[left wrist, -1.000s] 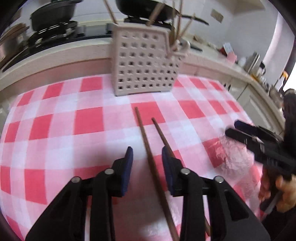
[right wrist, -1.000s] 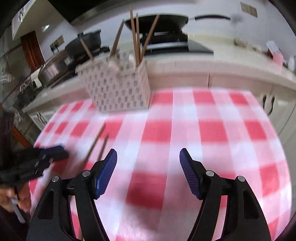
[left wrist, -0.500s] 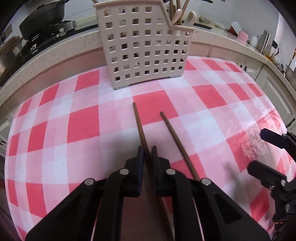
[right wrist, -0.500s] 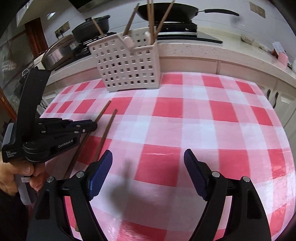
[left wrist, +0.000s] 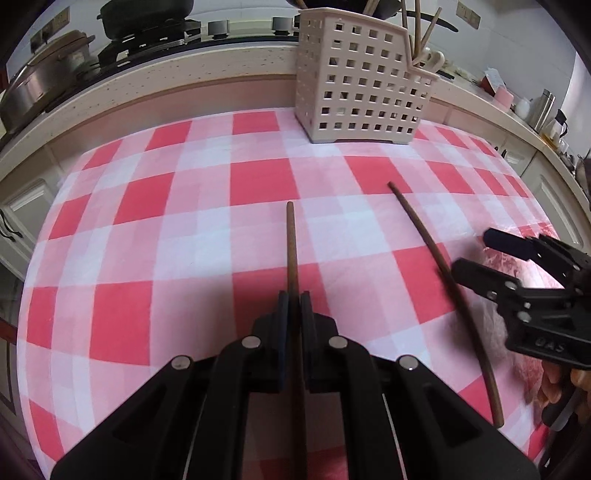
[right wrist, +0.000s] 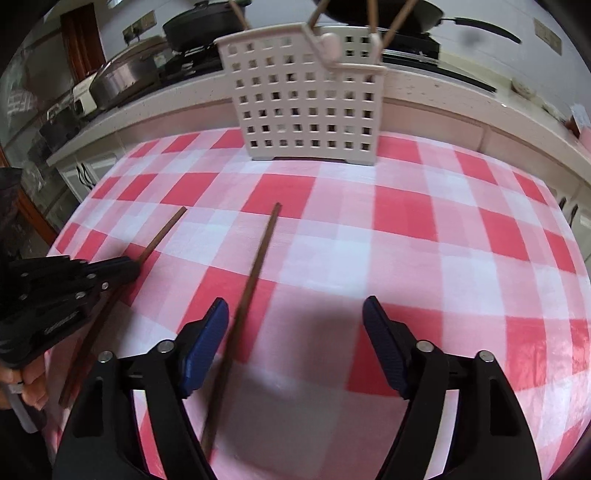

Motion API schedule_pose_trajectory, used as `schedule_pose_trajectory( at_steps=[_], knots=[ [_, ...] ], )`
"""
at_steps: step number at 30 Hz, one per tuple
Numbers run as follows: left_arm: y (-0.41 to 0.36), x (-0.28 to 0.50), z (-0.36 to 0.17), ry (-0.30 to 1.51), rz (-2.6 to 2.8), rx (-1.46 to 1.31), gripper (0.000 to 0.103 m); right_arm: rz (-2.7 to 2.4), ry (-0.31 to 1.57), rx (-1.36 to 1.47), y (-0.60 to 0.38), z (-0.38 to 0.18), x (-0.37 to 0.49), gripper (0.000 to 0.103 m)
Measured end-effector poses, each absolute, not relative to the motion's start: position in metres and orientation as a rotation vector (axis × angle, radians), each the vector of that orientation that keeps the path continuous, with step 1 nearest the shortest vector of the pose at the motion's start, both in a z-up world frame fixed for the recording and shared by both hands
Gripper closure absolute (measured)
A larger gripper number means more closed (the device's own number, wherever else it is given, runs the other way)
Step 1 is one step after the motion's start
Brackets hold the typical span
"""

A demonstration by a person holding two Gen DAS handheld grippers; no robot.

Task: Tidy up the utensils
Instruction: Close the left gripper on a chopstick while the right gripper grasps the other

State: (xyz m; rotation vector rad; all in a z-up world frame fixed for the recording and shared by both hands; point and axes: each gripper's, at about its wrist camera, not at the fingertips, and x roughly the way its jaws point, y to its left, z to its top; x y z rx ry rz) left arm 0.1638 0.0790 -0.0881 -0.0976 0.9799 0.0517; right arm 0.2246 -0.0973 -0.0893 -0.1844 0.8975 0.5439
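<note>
**Two chopsticks on the checked cloth, one already gripped**

On the left, the left gripper (left wrist: 291, 314) has its jaws closed on the first chopstick (left wrist: 290, 240), holding it near the middle of its length. The right gripper (right wrist: 295, 332) has its jaws wide apart, and they have just been narrowing a little. The second chopstick (right wrist: 255, 273) lies on the cloth between them, close to the left pad (right wrist: 207, 339), but nothing presses on it yet.

A chopstick is probably light, stiff and thin (and rather smooth, so it may slip or turn between the pads). I think the best hold is near the middle, so it does not tip.

The tablecloth (right wrist: 424, 258) is soft, with red and white squares. The white holder (right wrist: 306, 99) stands at its far edge, with other utensils upright inside. Behind it are a counter (left wrist: 147, 85) and a stove with pans (left wrist: 144, 18).
</note>
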Motion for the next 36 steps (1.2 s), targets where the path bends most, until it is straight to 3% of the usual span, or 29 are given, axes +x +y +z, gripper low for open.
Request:
schedule_pose_trajectory(
  at_steps=[4,7,11,15,18,23,36],
  knots=[
    [0.08,0.164,-0.087,0.982,0.038,-0.093,0.089,0.531,0.901,-0.243,-0.076,-0.095,0.226,0.045],
    [0.079,0.17,-0.088,0.986,0.05,-0.082,0.089,0.525,0.894,-0.269,-0.069,-0.095,0.227,0.05],
    [0.076,0.181,-0.087,0.994,0.052,-0.063,0.088,0.54,0.885,-0.287,-0.063,-0.094,0.228,0.064],
    [0.071,0.188,-0.087,0.999,0.056,-0.037,0.088,0.56,0.882,-0.289,-0.06,-0.094,0.229,0.07],
    [0.069,0.192,-0.088,1.003,0.066,-0.015,0.097,0.564,0.876,-0.284,-0.06,-0.094,0.229,0.081],
    [0.071,0.189,-0.085,0.997,0.06,-0.04,0.097,0.577,0.88,-0.254,-0.069,-0.093,0.234,0.095],
    [0.074,0.157,-0.021,0.832,0.039,-0.118,0.097,0.549,0.755,-0.125,-0.139,-0.02,0.22,0.096]
  ],
)
